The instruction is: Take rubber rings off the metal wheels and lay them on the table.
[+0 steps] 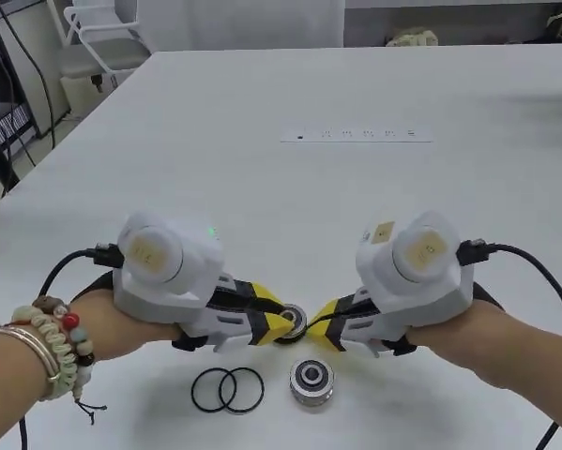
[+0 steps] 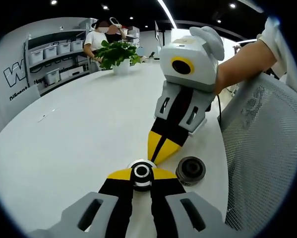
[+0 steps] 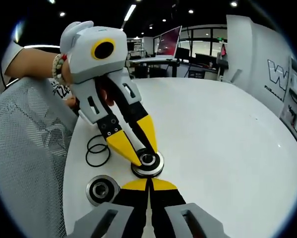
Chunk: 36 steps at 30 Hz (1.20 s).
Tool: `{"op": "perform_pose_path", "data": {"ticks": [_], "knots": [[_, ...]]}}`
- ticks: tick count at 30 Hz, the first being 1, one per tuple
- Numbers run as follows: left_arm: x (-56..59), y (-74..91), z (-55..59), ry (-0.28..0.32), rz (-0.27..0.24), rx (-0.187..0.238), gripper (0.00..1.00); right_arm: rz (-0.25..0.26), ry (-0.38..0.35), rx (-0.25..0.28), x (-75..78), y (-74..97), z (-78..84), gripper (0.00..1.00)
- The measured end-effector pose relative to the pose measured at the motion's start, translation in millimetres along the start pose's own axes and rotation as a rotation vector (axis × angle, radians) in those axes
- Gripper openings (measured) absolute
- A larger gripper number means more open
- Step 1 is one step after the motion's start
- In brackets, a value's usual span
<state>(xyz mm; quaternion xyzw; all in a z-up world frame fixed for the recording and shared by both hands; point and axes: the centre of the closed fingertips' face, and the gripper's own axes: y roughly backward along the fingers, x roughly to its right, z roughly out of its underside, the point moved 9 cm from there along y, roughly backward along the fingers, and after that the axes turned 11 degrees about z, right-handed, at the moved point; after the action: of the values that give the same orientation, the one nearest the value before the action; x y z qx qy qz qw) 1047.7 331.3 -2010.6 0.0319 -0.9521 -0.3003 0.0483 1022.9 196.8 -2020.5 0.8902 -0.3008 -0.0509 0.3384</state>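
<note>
- The left tool [image 1: 281, 325] is clamped on a metal wheel [image 1: 294, 321], held between the two tools; if that hold is light, a tug could twist the wheel out
- The right tool [image 3: 149, 183] has its jaws pressed together at the wheel's rim; I cannot tell whether rubber is caught between them, so it may slip off bare
- A dropped wheel could hit the two rubber rings [image 1: 227, 390] lying on the counter [image 1: 262, 141], or the second wheel [image 1: 311, 382] beside them
</note>
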Motion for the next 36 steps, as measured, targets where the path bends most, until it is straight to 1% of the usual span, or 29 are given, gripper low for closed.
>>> {"op": "perform_pose_path", "data": {"ticks": [3, 4, 7, 9, 10, 12, 14, 15, 16, 17, 18, 19, 20, 22, 30, 36], "knots": [[0.2, 0.5, -0.3, -0.008, 0.002, -0.002, 0.07, 0.000, -0.021, -0.004, 0.2, 2.2, 1.4, 0.00], [0.1, 0.4, -0.3, -0.009, 0.003, -0.003, 0.07, -0.009, -0.039, -0.002, -0.2, 3.3, 1.4, 0.00], [0.3, 1.0, -0.8, -0.016, 0.005, -0.004, 0.07, -0.012, -0.034, 0.003, -0.6, 5.2, 2.4, 0.01], [0.5, 1.2, -0.9, -0.017, 0.006, -0.003, 0.07, -0.016, -0.064, 0.011, -1.7, 4.0, 1.9, 0.10], [0.5, 1.1, -0.9, -0.017, 0.006, -0.003, 0.07, -0.015, -0.069, 0.011, -1.8, 2.4, 1.7, 0.14], [0.8, 1.1, -1.1, -0.016, 0.005, -0.002, 0.07, -0.004, -0.060, 0.014, -2.3, 0.9, 0.7, 0.14], [0.6, 1.2, -1.0, -0.014, 0.003, -0.001, 0.07, 0.002, -0.064, 0.013, -1.7, 0.4, -0.2, 0.18], [0.6, 1.2, -1.0, -0.015, 0.003, 0.000, 0.07, 0.001, -0.108, 0.045, -2.1, 0.1, -2.3, 0.22], [0.6, 1.1, -1.0, -0.016, 0.003, 0.001, 0.07, -0.012, -0.138, 0.049, -3.3, -1.2, -3.3, 0.29], [0.9, 1.2, -1.0, -0.015, 0.003, 0.001, 0.07, -0.008, -0.130, 0.039, -2.5, -1.5, -3.1, 0.31], [1.0, 1.1, -1.1, -0.015, 0.003, 0.002, 0.07, -0.002, -0.120, 0.036, -3.3, -3.5, -3.7, 0.30], [1.1, 1.0, -1.1, -0.015, 0.002, 0.002, 0.07, 0.017, -0.071, 0.026, -2.8, -3.3, -2.5, 0.27], [1.2, 0.9, -1.2, -0.015, 0.001, 0.002, 0.07, 0.023, -0.074, 0.031, -4.8, -5.4, -3.2, 0.24], [1.3, 0.7, -1.2, -0.013, -0.003, 0.004, 0.07, 0.031, -0.082, 0.029, -4.8, -6.9, -3.7, 0.23], [2.0, 0.2, -0.8, -0.021, -0.002, 0.010, 0.07, 0.010, -0.071, 0.024, -0.7, -3.8, -0.9, 0.21], [2.2, -0.3, -0.8, -0.026, -0.002, 0.012, 0.07, -0.007, -0.079, 0.017, 1.8, -1.7, 1.2, 0.19]]}}
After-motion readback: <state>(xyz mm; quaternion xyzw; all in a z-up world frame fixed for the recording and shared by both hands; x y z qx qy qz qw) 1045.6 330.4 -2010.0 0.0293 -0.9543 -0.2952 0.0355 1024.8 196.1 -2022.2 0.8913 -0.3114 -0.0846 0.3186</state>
